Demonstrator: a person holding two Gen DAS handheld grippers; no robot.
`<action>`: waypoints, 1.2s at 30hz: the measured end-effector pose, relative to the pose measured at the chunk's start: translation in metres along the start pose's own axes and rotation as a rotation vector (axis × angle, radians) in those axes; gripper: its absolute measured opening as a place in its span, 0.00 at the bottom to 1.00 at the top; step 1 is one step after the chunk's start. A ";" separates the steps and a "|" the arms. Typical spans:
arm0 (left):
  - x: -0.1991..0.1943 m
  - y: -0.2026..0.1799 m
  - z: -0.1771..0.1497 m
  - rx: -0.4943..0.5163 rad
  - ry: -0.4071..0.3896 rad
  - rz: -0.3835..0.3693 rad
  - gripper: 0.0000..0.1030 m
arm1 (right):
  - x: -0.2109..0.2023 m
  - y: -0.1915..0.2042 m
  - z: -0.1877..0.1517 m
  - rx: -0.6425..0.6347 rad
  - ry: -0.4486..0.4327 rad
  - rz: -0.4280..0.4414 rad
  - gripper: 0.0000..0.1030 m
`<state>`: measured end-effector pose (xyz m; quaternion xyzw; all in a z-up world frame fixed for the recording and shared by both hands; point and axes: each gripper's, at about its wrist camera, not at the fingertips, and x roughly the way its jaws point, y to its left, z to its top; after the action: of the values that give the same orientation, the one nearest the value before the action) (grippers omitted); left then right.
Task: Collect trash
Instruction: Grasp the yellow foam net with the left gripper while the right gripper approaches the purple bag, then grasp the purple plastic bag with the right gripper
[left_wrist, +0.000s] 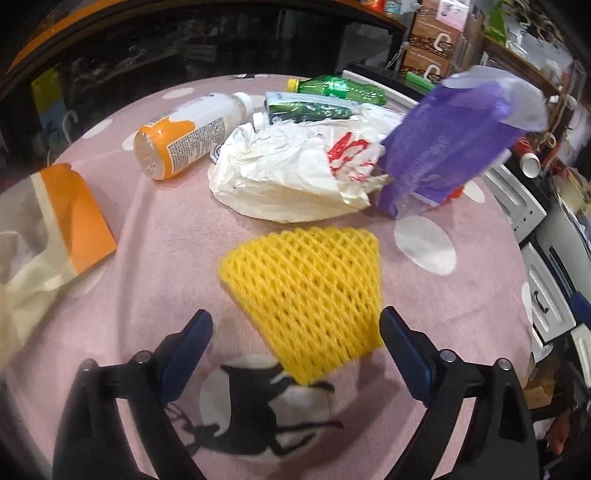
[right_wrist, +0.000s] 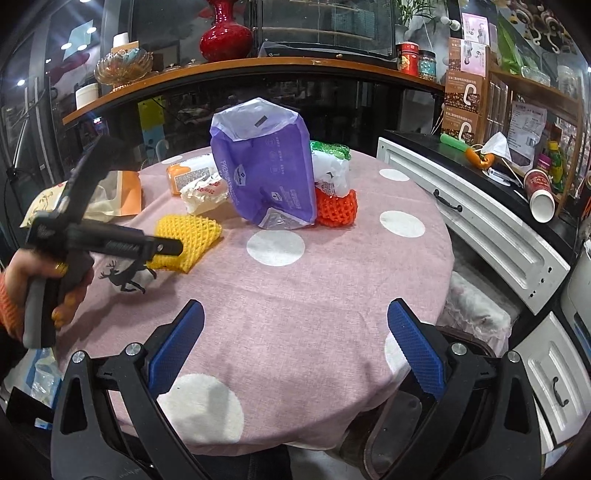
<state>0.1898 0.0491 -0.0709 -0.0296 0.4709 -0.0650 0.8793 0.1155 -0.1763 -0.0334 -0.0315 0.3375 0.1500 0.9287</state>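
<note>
A yellow foam fruit net (left_wrist: 308, 295) lies on the pink dotted tablecloth (left_wrist: 166, 229). My left gripper (left_wrist: 295, 325) is open, its fingers either side of the net's near end, just above the cloth. Beyond lie a crumpled white plastic bag (left_wrist: 280, 177), an orange-and-white bottle (left_wrist: 181, 136), a green bottle (left_wrist: 340, 88) and an upright purple bag (left_wrist: 447, 140). My right gripper (right_wrist: 295, 317) is open and empty over the near table edge. The right wrist view shows the yellow net (right_wrist: 188, 236), the purple bag (right_wrist: 266, 173), an orange foam net (right_wrist: 336, 208) and the left gripper (right_wrist: 173, 247).
An orange-and-cream paper bag (left_wrist: 62, 221) lies at the table's left. A white cabinet with drawers (right_wrist: 480, 229) stands right of the table, with a paper cup (right_wrist: 541, 199) and clutter on top. A dark wooden shelf (right_wrist: 258, 70) runs behind.
</note>
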 end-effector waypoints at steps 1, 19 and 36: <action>0.003 0.001 0.002 -0.013 0.006 -0.002 0.77 | 0.001 0.000 0.000 -0.007 0.000 0.000 0.95; -0.031 -0.004 -0.019 -0.019 -0.140 0.024 0.12 | 0.030 0.023 0.100 -0.318 -0.127 0.026 0.95; -0.061 0.004 -0.043 -0.038 -0.212 0.015 0.11 | 0.027 0.037 0.106 -0.363 -0.144 0.068 0.07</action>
<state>0.1203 0.0618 -0.0448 -0.0492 0.3768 -0.0459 0.9239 0.1892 -0.1174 0.0327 -0.1762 0.2384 0.2415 0.9240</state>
